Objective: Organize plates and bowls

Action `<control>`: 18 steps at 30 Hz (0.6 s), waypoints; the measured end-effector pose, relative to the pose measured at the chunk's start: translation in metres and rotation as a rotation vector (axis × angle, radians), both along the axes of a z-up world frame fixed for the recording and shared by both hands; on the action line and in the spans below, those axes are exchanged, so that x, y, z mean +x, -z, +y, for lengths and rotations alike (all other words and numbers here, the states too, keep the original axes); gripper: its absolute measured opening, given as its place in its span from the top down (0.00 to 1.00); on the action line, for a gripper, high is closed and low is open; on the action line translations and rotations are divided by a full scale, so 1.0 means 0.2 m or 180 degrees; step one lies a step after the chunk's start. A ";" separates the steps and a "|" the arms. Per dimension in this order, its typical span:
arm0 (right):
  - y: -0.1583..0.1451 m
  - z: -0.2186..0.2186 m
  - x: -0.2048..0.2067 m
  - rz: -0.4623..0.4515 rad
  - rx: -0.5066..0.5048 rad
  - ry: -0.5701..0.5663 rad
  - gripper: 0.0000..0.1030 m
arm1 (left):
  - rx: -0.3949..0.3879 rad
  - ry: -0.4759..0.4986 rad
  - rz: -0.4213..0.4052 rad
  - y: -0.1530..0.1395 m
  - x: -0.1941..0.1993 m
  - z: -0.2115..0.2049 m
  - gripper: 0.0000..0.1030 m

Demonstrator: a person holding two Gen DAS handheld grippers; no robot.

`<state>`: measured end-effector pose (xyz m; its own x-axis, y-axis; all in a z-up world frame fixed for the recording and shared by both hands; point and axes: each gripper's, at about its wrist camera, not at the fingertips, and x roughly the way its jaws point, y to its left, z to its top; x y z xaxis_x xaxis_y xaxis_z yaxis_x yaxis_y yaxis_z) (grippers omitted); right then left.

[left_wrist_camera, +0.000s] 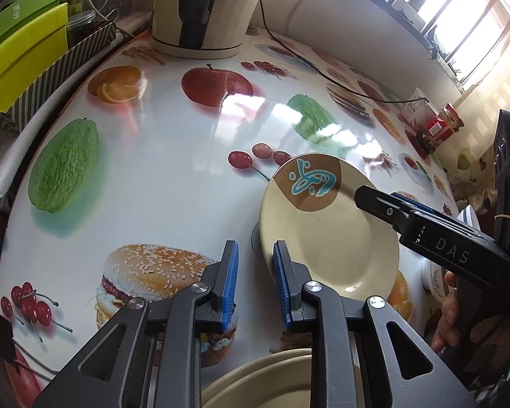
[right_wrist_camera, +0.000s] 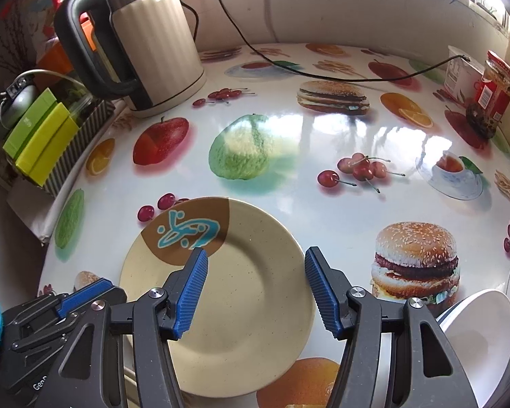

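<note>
A cream plate [left_wrist_camera: 329, 238] with a brown patch and a blue mark lies on the fruit-print table [left_wrist_camera: 173, 176], its rim a little off the surface. My left gripper [left_wrist_camera: 256, 248] is just left of that rim, its jaws narrowly apart with only table between them. Below it is the edge of stacked cream plates [left_wrist_camera: 272, 380]. My right gripper [right_wrist_camera: 256, 255] hangs open over the plate [right_wrist_camera: 248, 312]. One finger is above the plate's middle, the other near its right rim, and neither pad presses on it. From the left wrist view the right gripper [left_wrist_camera: 377, 197] reaches in over the far rim.
White bowls [right_wrist_camera: 476, 333] stand at the near right. A cream kettle [right_wrist_camera: 146, 44] with a black cable [right_wrist_camera: 323, 75] stands at the back left. Green boxes in a striped holder [right_wrist_camera: 40, 136] sit at the left edge, and a red-lidded jar [right_wrist_camera: 499, 81] at the back right.
</note>
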<state>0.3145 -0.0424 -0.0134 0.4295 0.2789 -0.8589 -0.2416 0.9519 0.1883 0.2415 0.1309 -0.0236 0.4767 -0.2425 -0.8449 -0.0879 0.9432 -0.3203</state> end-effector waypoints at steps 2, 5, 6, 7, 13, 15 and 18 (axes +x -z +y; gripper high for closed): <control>0.00 -0.01 0.01 0.0050 0.0078 0.0042 0.42 | -0.0003 -0.0006 0.0002 0.00 0.00 0.00 0.79; -0.01 0.00 0.02 0.0084 0.0105 0.0015 0.42 | 0.0013 -0.0019 0.0002 0.00 -0.01 0.01 0.79; -0.01 0.01 0.02 0.0078 0.0023 0.0016 0.42 | 0.0020 -0.0023 0.0001 -0.01 -0.01 0.01 0.79; 0.00 0.02 0.03 0.0089 -0.0127 0.0045 0.42 | 0.0026 -0.0031 0.0007 -0.01 -0.01 0.01 0.79; 0.03 0.02 0.04 0.0158 -0.0186 0.0034 0.41 | 0.0029 -0.0048 0.0012 -0.01 -0.01 0.02 0.79; 0.03 0.01 0.04 0.0196 -0.0114 0.0063 0.41 | 0.0023 -0.0063 0.0014 -0.01 -0.02 0.03 0.79; 0.03 0.01 0.04 0.0263 0.0007 0.0077 0.41 | 0.0030 -0.0100 0.0018 -0.01 -0.03 0.05 0.79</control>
<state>0.3227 -0.0399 -0.0203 0.3638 0.2714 -0.8911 -0.2022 0.9568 0.2088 0.2357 0.1404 -0.0219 0.4792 -0.2195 -0.8498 -0.1193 0.9429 -0.3109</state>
